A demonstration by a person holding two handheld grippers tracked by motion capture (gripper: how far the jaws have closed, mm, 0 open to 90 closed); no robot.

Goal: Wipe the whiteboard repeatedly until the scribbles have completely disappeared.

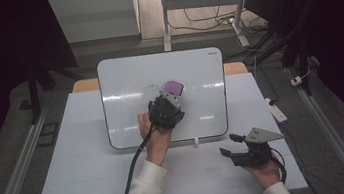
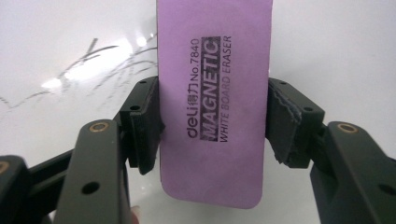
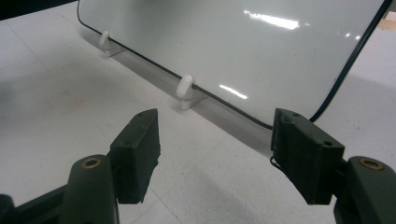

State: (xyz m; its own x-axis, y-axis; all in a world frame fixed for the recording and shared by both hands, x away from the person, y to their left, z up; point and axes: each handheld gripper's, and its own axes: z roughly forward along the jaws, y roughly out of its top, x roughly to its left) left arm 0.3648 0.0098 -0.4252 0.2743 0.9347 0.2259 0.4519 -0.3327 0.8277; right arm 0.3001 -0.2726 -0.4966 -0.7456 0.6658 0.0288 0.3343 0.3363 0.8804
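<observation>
One white table (image 1: 96, 187) carries everything. On it stands one whiteboard (image 1: 127, 118), propped upright toward the table's far edge and held along its bottom edge by two small white clips (image 3: 185, 88); in the high view one of them shows at the board's near edge, right of centre. Faint grey pen strokes (image 2: 93, 60) remain on the board's upper middle area.

There are two grippers. The left gripper (image 1: 165, 109) is held against the middle of the whiteboard, and its jaws are clamped on one purple eraser (image 2: 215, 102). In the left gripper view the eraser lies flat against the board with one black pad pressed to each long side, its rounded lower end reaching back past the pads and its upper end running out beyond the jaw tips. Its printed label reads "deli No.7840 MAGNETIC WHITE BOARD ERASER". The pen strokes lie just to the eraser's left in that view.

The right gripper (image 1: 234, 145) rests near the table's near right corner, below the board's lower right corner, its jaws wide apart with nothing between them.
</observation>
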